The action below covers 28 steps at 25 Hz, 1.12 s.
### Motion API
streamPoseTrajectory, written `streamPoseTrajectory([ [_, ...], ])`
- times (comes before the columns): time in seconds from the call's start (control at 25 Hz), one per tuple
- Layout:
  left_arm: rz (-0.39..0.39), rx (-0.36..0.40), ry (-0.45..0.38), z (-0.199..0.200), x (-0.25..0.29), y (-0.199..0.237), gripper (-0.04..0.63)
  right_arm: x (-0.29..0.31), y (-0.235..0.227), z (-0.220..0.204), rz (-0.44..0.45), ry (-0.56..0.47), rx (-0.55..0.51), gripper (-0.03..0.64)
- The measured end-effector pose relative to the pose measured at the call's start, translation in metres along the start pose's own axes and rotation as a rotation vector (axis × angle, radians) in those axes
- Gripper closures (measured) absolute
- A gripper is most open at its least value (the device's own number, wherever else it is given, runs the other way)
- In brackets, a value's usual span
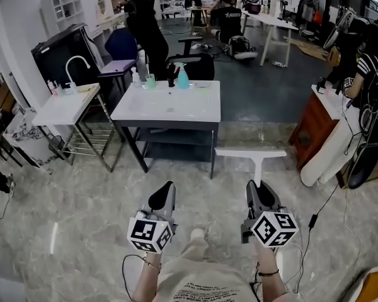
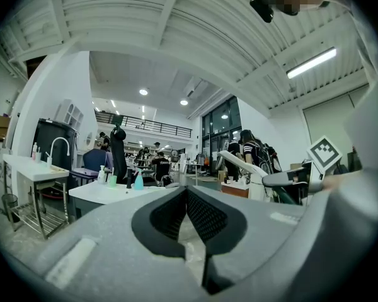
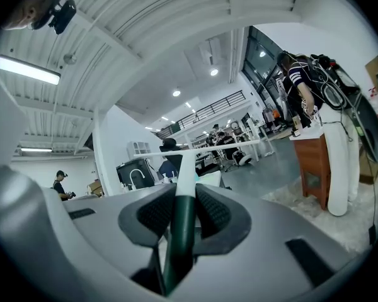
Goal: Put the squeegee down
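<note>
Our right gripper grips the white T-shaped squeegee before the table. Only its own view reveals the dark-green handle. Our left gripper sits closed and empty.

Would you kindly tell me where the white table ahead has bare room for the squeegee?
On the white table the front and middle lie bare, from its near edge up to the bottles. Its far edge is crowded: a blue spray bottle, a green cup and other bottles. The squeegee sits in the right gripper.
</note>
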<state>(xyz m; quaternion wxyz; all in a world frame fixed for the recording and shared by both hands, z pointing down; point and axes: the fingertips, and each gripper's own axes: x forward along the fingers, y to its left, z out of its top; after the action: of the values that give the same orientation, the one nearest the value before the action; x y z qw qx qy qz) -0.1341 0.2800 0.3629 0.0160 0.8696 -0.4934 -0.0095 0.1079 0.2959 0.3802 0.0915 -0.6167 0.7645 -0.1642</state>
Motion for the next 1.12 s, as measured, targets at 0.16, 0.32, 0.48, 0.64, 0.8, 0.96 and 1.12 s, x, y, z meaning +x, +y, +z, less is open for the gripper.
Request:
streamPoseTrajectory([
  [0.16,-0.009,-0.001,-0.002,0.0,0.019,0.004,0.573,0.015,-0.009,0.005,-0.006,-0.006,-0.003,0.523],
  [0.32,-0.01,-0.008,-0.002,-0.003,0.042,0.012,0.572,0.037,-0.019,0.008,-0.009,-0.004,0.001,0.523],
  [0.48,-0.009,-0.014,-0.001,-0.005,0.072,0.027,0.572,0.068,-0.031,0.007,-0.019,0.007,0.004,0.523],
  [0.64,-0.007,-0.018,0.001,-0.005,0.106,0.045,0.573,0.101,-0.042,0.01,-0.027,0.009,0.012,0.523],
  [0.8,-0.015,-0.028,0.017,-0.01,0.142,0.061,0.572,0.137,-0.055,0.012,-0.039,0.023,0.021,0.523],
  [0.96,-0.018,-0.035,0.026,-0.009,0.177,0.081,0.573,0.176,-0.063,0.019,-0.044,0.03,0.025,0.523],
  [1.12,-0.021,-0.044,0.033,-0.009,0.21,0.101,0.572,0.214,-0.07,0.023,-0.047,0.035,0.029,0.523],
])
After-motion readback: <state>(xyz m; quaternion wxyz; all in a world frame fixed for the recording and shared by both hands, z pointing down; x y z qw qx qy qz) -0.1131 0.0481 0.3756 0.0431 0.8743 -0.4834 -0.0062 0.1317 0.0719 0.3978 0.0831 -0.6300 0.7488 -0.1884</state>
